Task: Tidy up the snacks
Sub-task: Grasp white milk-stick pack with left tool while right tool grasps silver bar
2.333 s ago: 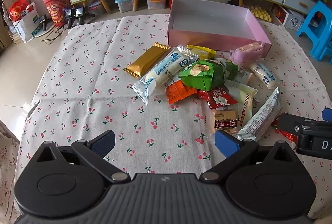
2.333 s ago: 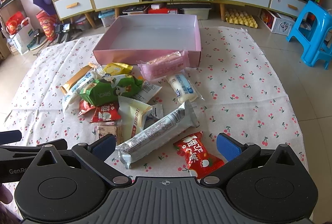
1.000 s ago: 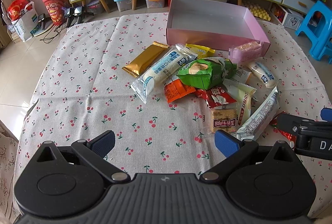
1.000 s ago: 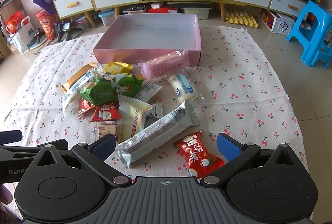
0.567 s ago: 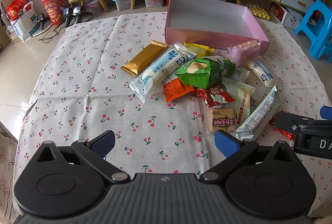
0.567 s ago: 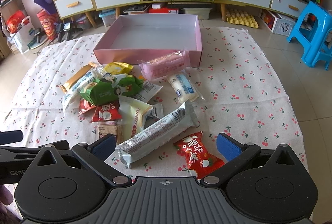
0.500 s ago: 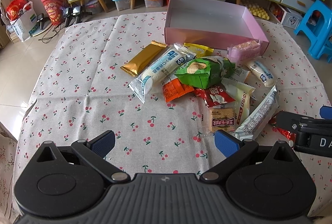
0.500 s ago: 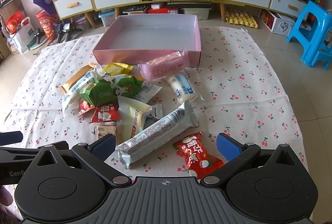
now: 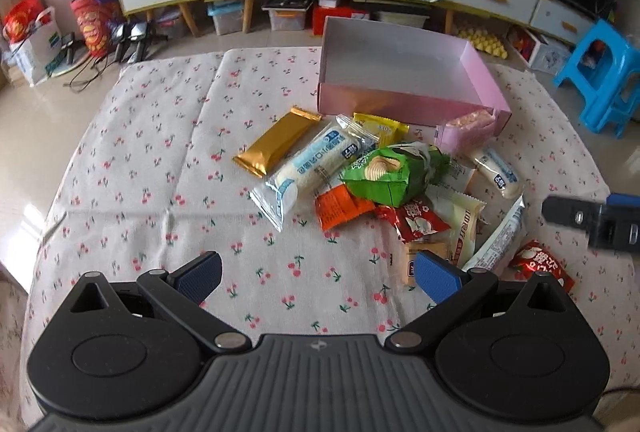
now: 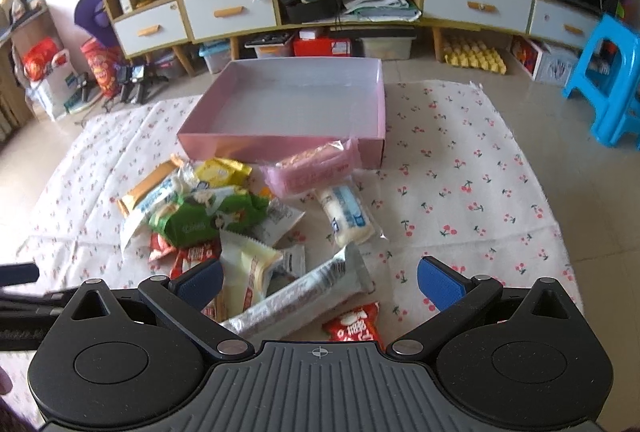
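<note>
A pile of wrapped snacks lies on the cherry-print tablecloth (image 9: 160,159) in front of an empty pink box (image 9: 404,103) (image 10: 280,143). In it are a gold bar (image 9: 276,141), a long white-and-blue pack (image 9: 312,167), a green bag (image 9: 388,175) (image 10: 204,220), an orange pack (image 9: 338,205) and a pink pack (image 10: 316,169). A silver stick pack (image 10: 300,300) and a red packet (image 10: 354,324) lie under my right gripper (image 10: 318,282), which is open. My left gripper (image 9: 318,274) is open over bare cloth at the pile's near left edge.
A long cabinet with drawers (image 10: 228,11) and floor clutter stand behind the table. A blue stool (image 10: 608,79) is at the right. The cloth left of the pile (image 9: 132,191) and right of it (image 10: 480,191) is bare. The right tool's body (image 9: 592,220) shows at the left view's right edge.
Both grippers have advanced over the table toward the pile. The red packet and silver stick pack now lie closer under the right gripper. Nothing was picked up.
</note>
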A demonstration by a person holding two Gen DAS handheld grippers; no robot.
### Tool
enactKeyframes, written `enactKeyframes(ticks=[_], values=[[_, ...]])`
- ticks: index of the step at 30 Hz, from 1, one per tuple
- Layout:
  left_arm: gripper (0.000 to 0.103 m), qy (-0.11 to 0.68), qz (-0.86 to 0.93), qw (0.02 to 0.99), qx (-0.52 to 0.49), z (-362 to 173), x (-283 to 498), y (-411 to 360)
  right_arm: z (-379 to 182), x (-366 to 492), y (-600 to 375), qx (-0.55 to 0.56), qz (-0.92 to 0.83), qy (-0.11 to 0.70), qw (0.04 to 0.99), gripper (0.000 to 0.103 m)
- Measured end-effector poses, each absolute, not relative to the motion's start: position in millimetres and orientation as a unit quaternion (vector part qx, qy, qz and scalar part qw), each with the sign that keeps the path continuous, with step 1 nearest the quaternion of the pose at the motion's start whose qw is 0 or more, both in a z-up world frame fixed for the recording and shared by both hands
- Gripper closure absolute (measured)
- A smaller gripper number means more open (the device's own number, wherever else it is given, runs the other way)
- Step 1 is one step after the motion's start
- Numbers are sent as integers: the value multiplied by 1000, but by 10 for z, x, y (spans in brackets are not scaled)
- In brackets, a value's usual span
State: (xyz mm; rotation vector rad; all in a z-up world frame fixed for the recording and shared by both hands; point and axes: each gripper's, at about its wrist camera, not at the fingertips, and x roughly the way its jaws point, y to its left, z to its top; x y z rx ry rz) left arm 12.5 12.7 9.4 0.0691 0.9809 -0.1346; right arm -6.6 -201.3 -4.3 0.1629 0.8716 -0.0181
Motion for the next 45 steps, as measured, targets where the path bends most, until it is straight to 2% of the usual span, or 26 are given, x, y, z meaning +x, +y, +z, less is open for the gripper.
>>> enactKeyframes(ticks=[13,18,27,29,33,37,40,42,44,45], values=[[1,468,-82,880,19,57,664,388,-215,393,-2294,199,26,474,857,0],[19,455,-156,877,0,-169,825,527,-402,379,-2284,242,35,507,826,1],[25,438,-227,870,21,-403,967,487,-670,315,-2299,319,35,539,779,10],[27,445,-229,865,24,-483,1016,483,-713,303,-2302,326,30,544,773,14],[38,455,-212,864,26,-585,1101,503,-820,287,-2309,344,22,554,757,21],[39,456,-204,866,1,-605,1158,550,-883,269,-2301,347,13,560,752,35],[45,450,-209,868,3,-591,1158,523,-908,262,-2312,347,7,557,755,39],[46,449,-206,870,7,-585,1155,496,-899,249,-2319,347,6,553,758,47],[51,449,-199,871,8,-585,1171,476,-908,248,-2317,346,7,550,760,60],[52,452,-196,870,7,-577,1175,473,-914,242,-2320,350,9,549,759,61]])
